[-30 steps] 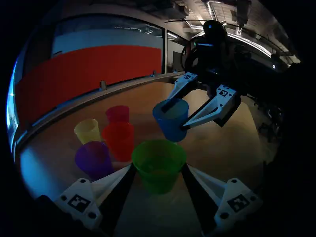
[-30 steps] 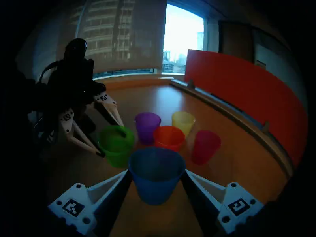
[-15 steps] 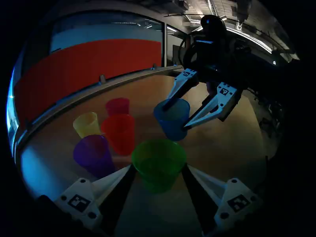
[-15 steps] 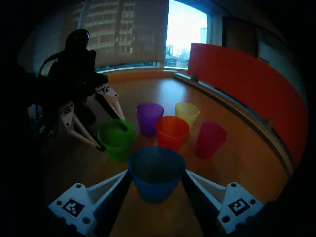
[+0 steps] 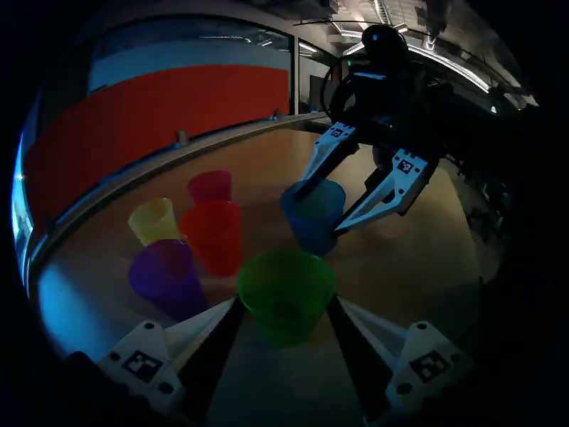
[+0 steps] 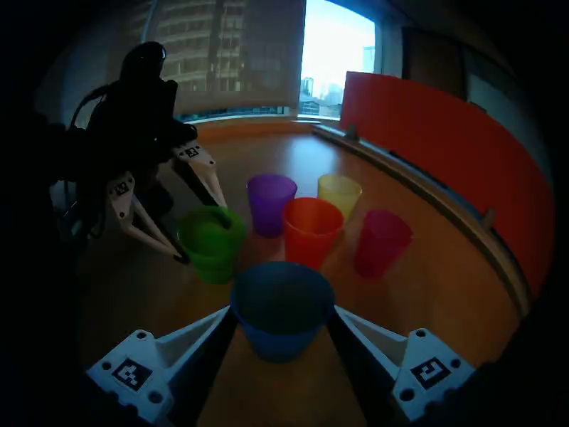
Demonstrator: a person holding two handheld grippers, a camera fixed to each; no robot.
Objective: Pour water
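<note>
The left gripper pinches the green cup at the bottom centre of its view. The right gripper pinches the blue cup the same way. Both cups are upright and near each other on or just above the wooden table. 4 spare cups crowd just beside them. A misaligned tilt could spill water past the rim, and a swinging cup could topple that cluster.

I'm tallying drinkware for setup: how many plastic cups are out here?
6. The blue cup sits between the right gripper fingers, the green cup between the left gripper fingers. The purple cup, orange cup, yellow cup and magenta cup cluster on the table. None seems hidden.
</note>
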